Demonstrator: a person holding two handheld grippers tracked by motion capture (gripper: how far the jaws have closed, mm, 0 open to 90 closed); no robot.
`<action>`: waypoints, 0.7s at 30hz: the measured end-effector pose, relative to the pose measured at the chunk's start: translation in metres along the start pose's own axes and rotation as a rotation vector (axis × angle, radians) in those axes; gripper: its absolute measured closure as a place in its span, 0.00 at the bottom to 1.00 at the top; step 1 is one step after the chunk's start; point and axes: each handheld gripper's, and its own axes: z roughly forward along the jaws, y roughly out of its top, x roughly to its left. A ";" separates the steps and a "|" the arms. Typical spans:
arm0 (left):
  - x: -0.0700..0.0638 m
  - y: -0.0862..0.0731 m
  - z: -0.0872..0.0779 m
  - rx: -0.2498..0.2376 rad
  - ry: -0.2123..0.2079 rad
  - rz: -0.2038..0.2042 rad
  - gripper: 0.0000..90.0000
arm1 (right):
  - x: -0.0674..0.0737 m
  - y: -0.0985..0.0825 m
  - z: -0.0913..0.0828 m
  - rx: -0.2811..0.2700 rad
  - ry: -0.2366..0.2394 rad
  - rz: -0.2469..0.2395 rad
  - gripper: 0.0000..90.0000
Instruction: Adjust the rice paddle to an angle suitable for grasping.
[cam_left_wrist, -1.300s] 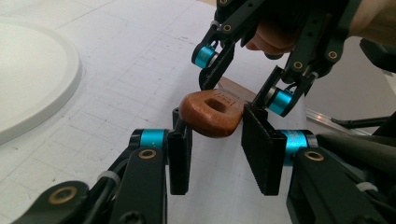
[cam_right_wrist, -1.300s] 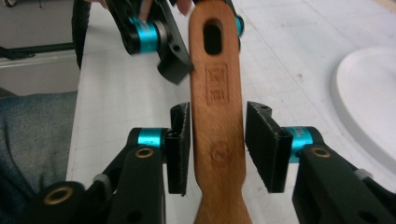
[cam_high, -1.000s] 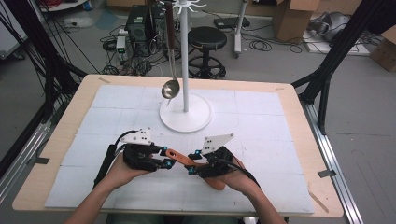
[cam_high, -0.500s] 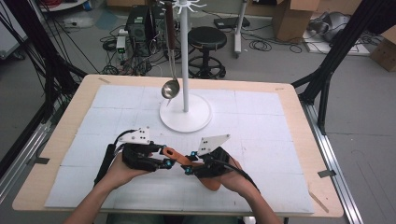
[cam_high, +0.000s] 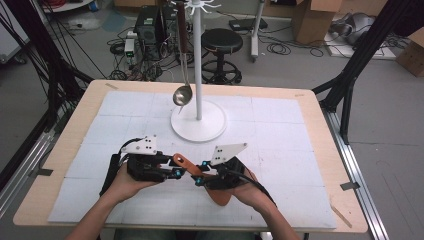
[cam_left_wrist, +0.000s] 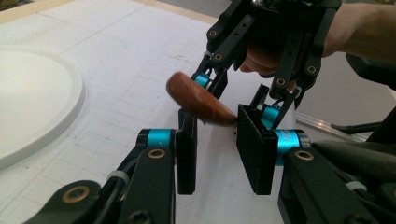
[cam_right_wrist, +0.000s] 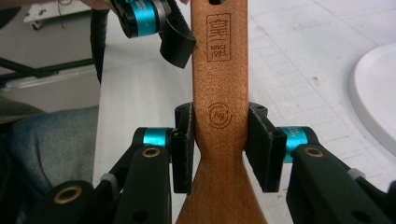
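Item, far left: your left hand (cam_high: 125, 182) near the front edge of the white-matted table (cam_high: 300, 125), carrying the left gripper (cam_high: 176, 173), which points rightward across the mat. In the left gripper view its jaws stand apart on either side of the rounded end of the handle; they have just been closing, and whether the pads yet press on the wood you cannot tell from that view.

Item, centre: the wooden spatula (cam_high: 220, 192), the piece you are working on. It is held just above the mat between your two grippers, its handle end slanting up and to the left towards the left gripper, its broad blade low under your right hand. In the right gripper view the handle (cam_right_wrist: 220, 70) runs straight up the middle, with a stamped mark and a round emblem burnt into the wood.

Item, right of centre: the right gripper (cam_high: 197, 180), borne by your right hand (cam_high: 252, 192). Its jaws are clamped on the spatula at the neck, where the handle widens into the blade, both pads pressed flat on the edges.

Item, behind, mid-table: a white stand (cam_high: 198, 122) with round base and upright pole; a metal ladle (cam_high: 182, 94) hangs from its top hooks, bowl just above the base.
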 end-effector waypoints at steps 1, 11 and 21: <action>0.000 0.001 0.001 -0.005 -0.002 -0.004 0.74 | 0.000 0.001 0.000 -0.009 -0.001 -0.007 0.72; -0.005 0.008 0.000 0.000 -0.013 0.012 0.70 | 0.008 0.011 0.000 -0.026 -0.007 -0.023 0.73; -0.007 0.013 -0.009 -0.019 -0.004 0.031 0.76 | 0.008 0.017 0.000 -0.069 0.007 0.009 0.73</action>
